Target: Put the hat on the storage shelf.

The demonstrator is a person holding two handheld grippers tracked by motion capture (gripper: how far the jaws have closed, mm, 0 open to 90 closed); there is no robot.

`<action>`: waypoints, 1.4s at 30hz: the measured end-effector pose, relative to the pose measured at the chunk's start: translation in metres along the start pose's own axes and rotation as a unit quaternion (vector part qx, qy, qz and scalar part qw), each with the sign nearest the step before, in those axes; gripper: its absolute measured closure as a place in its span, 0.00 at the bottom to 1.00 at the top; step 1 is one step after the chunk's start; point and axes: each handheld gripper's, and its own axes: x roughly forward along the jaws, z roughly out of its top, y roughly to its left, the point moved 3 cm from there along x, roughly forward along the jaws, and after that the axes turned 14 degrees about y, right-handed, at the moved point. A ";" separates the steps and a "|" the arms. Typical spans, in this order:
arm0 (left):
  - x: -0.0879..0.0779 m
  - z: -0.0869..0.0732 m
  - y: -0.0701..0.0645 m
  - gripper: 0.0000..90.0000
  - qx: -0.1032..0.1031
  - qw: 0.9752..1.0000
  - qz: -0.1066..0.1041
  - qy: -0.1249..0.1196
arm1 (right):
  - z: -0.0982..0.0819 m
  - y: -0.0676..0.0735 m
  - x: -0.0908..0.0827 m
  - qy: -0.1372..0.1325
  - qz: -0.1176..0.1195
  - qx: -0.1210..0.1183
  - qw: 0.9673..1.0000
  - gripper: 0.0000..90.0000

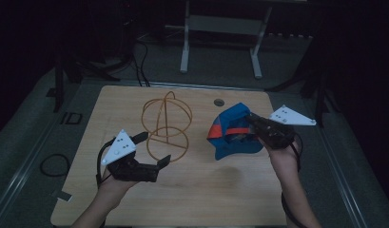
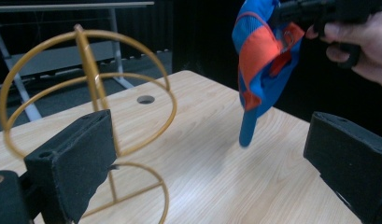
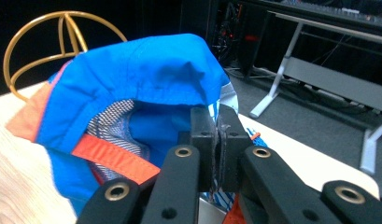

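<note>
A blue and orange cap [image 1: 232, 133] hangs lifted over the right half of the wooden table [image 1: 192, 190], pinched at its back edge by my right gripper [image 1: 253, 121]. In the right gripper view the jaws are shut on the cap [image 3: 146, 88] fabric at the gripper [image 3: 218, 140]. A gold wire hat stand [image 1: 166, 127] with a round base stands at the table's middle. My left gripper [image 1: 153, 149] is open, its jaws on either side of the stand's base. The left gripper view shows the stand [image 2: 90, 88] at left and the cap [image 2: 261, 65] hanging at upper right.
A round cable hole [image 1: 219, 102] sits near the table's far edge. Beyond the table stands a white metal frame [image 1: 220, 38] on the dark floor, with cables [image 1: 54, 164] lying to the left.
</note>
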 end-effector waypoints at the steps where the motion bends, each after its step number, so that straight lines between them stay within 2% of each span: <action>1: 0.001 0.004 -0.002 0.03 0.004 1.000 0.000 0.001 | 0.000 0.002 0.000 0.000 0.001 -0.003 1.000 0.97; 5: 0.012 0.019 -0.007 0.04 0.021 1.000 -0.006 0.006 | 0.001 0.012 0.000 -0.001 0.009 -0.011 1.000 0.97; 10: 0.031 0.031 -0.012 0.06 0.032 0.999 -0.014 0.019 | 0.002 0.024 0.000 -0.006 0.021 -0.021 1.000 0.97; 14: 0.042 0.043 -0.018 0.07 0.046 0.998 -0.032 0.030 | 0.002 0.034 0.000 -0.005 0.027 -0.033 0.999 0.97; 16: 0.046 0.049 -0.021 0.10 0.056 0.997 -0.040 0.031 | 0.002 0.037 -0.001 -0.008 0.032 -0.034 0.999 0.97; 20: 0.059 0.062 -0.029 0.14 0.062 0.996 -0.054 0.041 | 0.001 0.044 -0.002 -0.012 0.042 -0.038 0.998 0.97; 22: 0.066 0.067 -0.031 0.16 0.057 0.996 -0.054 0.039 | 0.000 0.047 -0.003 -0.012 0.044 -0.041 0.998 0.97; 25: 0.077 0.072 -0.037 0.17 0.064 0.996 -0.049 0.048 | 0.000 0.050 -0.003 -0.013 0.044 -0.043 0.998 0.97; 27: 0.082 0.076 -0.039 0.23 0.067 0.996 -0.041 0.049 | 0.000 0.050 -0.004 -0.014 0.045 -0.043 0.998 0.97; 30: 0.092 0.080 -0.044 0.30 0.074 0.995 -0.024 0.066 | 0.000 0.052 -0.005 -0.016 0.047 -0.047 0.998 0.97; 32: 0.098 0.082 -0.048 0.32 0.078 0.994 -0.020 0.079 | 0.001 0.053 -0.007 -0.017 0.047 -0.050 0.997 0.97; 33: 0.100 0.083 -0.049 0.36 0.079 0.993 -0.017 0.082 | 0.001 0.054 -0.007 -0.019 0.051 -0.049 0.997 0.97; 35: 0.104 0.084 -0.050 0.38 0.074 0.993 -0.024 0.086 | 0.002 0.056 -0.009 -0.021 0.050 -0.052 0.997 0.97; 37: 0.105 0.084 -0.049 0.50 0.079 0.993 -0.013 0.087 | 0.002 0.057 -0.011 -0.024 0.052 -0.052 0.997 0.97; 39: 0.106 0.084 -0.048 0.60 0.077 0.993 -0.024 0.088 | 0.002 0.058 -0.012 -0.027 0.052 -0.053 0.997 0.97; 40: 0.106 0.084 -0.048 0.66 0.078 0.993 -0.018 0.087 | 0.002 0.058 -0.013 -0.029 0.057 -0.052 0.997 0.97; 42: 0.107 0.084 -0.048 0.75 0.080 0.992 -0.026 0.091 | 0.001 0.060 -0.014 -0.029 0.059 -0.052 0.996 0.97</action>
